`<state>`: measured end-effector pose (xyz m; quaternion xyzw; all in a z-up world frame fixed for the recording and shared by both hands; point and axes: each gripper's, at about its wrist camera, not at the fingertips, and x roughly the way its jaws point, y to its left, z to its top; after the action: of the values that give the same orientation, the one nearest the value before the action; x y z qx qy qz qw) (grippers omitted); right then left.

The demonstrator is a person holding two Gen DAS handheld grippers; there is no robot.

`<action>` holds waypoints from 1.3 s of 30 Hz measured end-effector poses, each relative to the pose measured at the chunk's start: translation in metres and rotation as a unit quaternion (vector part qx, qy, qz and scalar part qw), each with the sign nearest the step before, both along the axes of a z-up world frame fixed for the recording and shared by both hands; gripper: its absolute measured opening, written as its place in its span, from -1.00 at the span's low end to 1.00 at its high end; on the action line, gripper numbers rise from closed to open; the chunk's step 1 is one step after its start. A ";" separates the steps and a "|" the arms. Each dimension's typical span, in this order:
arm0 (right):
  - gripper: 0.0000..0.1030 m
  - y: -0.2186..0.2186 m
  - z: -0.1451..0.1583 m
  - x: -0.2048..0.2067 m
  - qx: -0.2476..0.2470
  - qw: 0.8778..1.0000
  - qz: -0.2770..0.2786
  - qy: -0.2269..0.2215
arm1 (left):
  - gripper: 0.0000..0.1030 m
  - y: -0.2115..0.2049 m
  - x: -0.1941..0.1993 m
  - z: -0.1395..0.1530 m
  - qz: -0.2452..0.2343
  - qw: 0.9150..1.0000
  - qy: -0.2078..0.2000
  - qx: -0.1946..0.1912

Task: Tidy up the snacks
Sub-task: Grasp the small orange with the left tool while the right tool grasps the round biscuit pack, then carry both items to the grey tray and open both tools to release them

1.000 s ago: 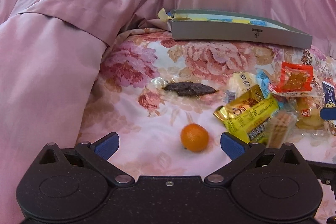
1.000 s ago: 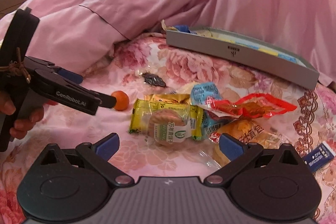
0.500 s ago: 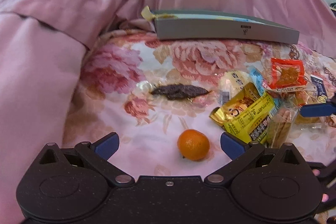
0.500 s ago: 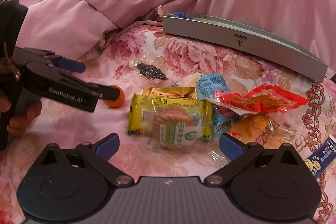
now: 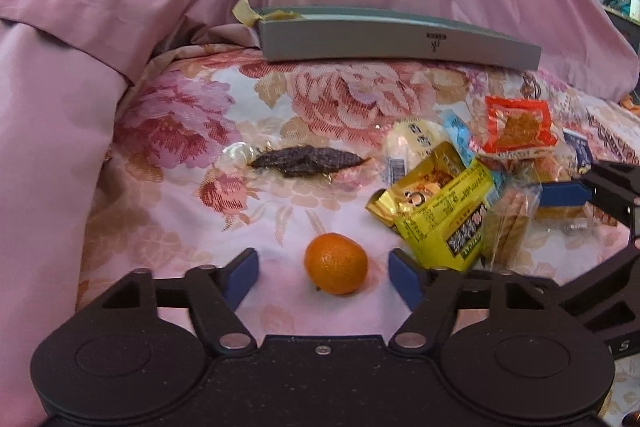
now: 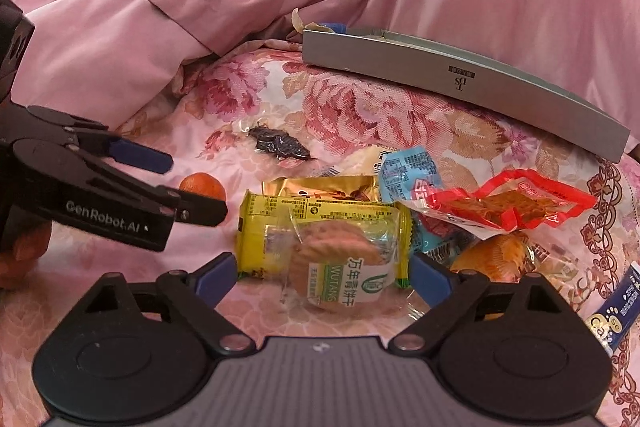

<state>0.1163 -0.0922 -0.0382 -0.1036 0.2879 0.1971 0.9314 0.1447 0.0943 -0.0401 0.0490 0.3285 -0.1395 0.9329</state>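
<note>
A small tangerine (image 5: 336,263) lies on the floral bed sheet (image 5: 328,99) between the blue pads of my left gripper (image 5: 323,275). Its jaws are closing, and a gap still shows on each side of the fruit. In the right wrist view the same gripper (image 6: 188,187) straddles the tangerine (image 6: 204,185). My right gripper (image 6: 323,279) frames a clear biscuit packet (image 6: 340,259) that rests on a yellow packet (image 6: 320,211). Those jaws are closing too, and their pads stand just off the packet's ends. A grey box (image 5: 400,41) sits at the back.
A heap of snacks lies to the right: a gold packet (image 5: 424,183), a red packet (image 6: 508,207), a light blue packet (image 6: 404,167) and a blue sachet (image 6: 616,307). A dark snack (image 5: 308,161) lies alone mid-sheet. A pink quilt (image 5: 60,107) rises at the left and back.
The left jaws have narrowed around the tangerine. The right gripper has come closer to the biscuit packet and its jaws have drawn in a little.
</note>
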 end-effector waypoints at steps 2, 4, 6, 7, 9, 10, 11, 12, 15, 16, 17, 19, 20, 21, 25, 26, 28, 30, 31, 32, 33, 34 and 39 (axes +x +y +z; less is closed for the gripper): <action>0.78 0.001 -0.001 0.001 -0.001 1.000 -0.002 -0.001 | 0.05 -0.001 0.001 -0.003 0.007 1.000 0.004 0.007; 0.69 0.002 -0.002 0.002 -0.001 1.000 -0.001 0.003 | -0.06 0.001 0.001 -0.003 0.008 1.000 0.004 -0.003; 0.62 0.002 -0.003 0.004 -0.002 1.000 -0.007 0.009 | -0.25 0.001 0.000 -0.002 0.001 1.000 0.005 -0.012; 0.60 0.001 -0.003 0.005 0.001 1.000 -0.008 0.013 | -0.28 -0.001 -0.001 -0.002 -0.002 1.000 0.003 -0.011; 0.54 0.000 -0.004 0.006 0.005 1.000 -0.011 0.016 | -0.29 -0.004 -0.002 -0.004 -0.004 1.000 -0.003 -0.003; 0.53 0.000 -0.004 0.007 0.004 1.000 -0.013 0.016 | -0.29 -0.004 -0.003 -0.004 -0.004 1.000 -0.005 -0.002; 0.50 0.000 -0.004 0.007 0.004 1.000 -0.013 0.017 | -0.30 -0.004 -0.003 -0.004 -0.001 1.000 -0.005 -0.006; 0.49 0.000 -0.004 0.007 0.004 1.000 -0.012 0.016 | -0.30 -0.003 -0.003 -0.004 0.002 1.000 -0.004 -0.012; 0.41 0.000 -0.004 0.007 0.007 1.000 -0.009 0.017 | -0.30 0.001 -0.003 -0.003 0.014 0.999 0.000 -0.031; 0.39 0.000 -0.003 0.006 0.008 1.000 -0.008 0.017 | -0.31 0.002 -0.003 -0.003 0.017 0.999 0.001 -0.035; 0.35 0.000 -0.003 0.006 0.008 1.000 -0.007 0.017 | -0.31 0.002 -0.004 -0.002 0.020 0.999 0.002 -0.040; 0.25 0.000 -0.002 0.006 0.008 1.000 -0.005 0.016 | -0.31 0.002 -0.005 -0.001 0.021 0.999 0.005 -0.046; 0.20 0.000 -0.002 0.005 0.007 1.000 -0.003 0.014 | -0.31 0.001 -0.006 -0.001 0.022 0.999 0.006 -0.049; 0.11 0.000 -0.002 0.005 0.006 1.000 -0.002 0.014 | -0.31 0.000 -0.008 -0.001 0.024 0.998 0.006 -0.051; 0.08 -0.004 0.001 0.000 0.006 1.000 0.001 0.012 | -0.31 -0.005 -0.015 0.002 0.022 0.998 0.005 -0.059; 0.07 -0.005 0.001 -0.001 0.006 1.000 0.002 0.011 | -0.31 -0.008 -0.018 0.003 0.022 0.998 0.002 -0.058; 0.06 -0.008 0.004 -0.005 0.005 1.000 0.002 0.005 | -0.31 -0.012 -0.023 0.005 0.019 0.998 0.000 -0.057; 0.06 -0.012 0.007 -0.009 0.004 1.000 0.002 -0.003 | -0.31 -0.017 -0.028 0.008 0.018 0.998 -0.003 -0.056; 0.06 -0.013 0.008 -0.012 0.004 1.000 0.003 -0.005 | -0.31 -0.019 -0.030 0.009 0.020 0.998 -0.004 -0.056; 0.06 -0.015 0.009 -0.014 0.003 1.000 0.004 -0.006 | -0.31 -0.021 -0.032 0.010 0.022 0.998 -0.006 -0.057; 0.06 -0.017 0.010 -0.015 0.003 1.000 0.004 -0.006 | -0.31 -0.022 -0.034 0.012 0.025 0.998 -0.008 -0.059; 0.06 -0.020 0.011 -0.017 0.005 1.000 0.004 -0.004 | -0.31 -0.024 -0.036 0.014 0.026 0.998 -0.010 -0.061; 0.06 -0.032 0.020 -0.023 0.015 1.000 0.001 -0.009 | -0.31 -0.032 -0.040 0.027 0.038 0.996 -0.024 -0.073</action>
<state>0.0934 -0.1246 -0.0180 -0.0918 0.2769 0.2009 0.9352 0.1043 0.0627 -0.0130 -0.0284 0.2964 -0.1261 0.9463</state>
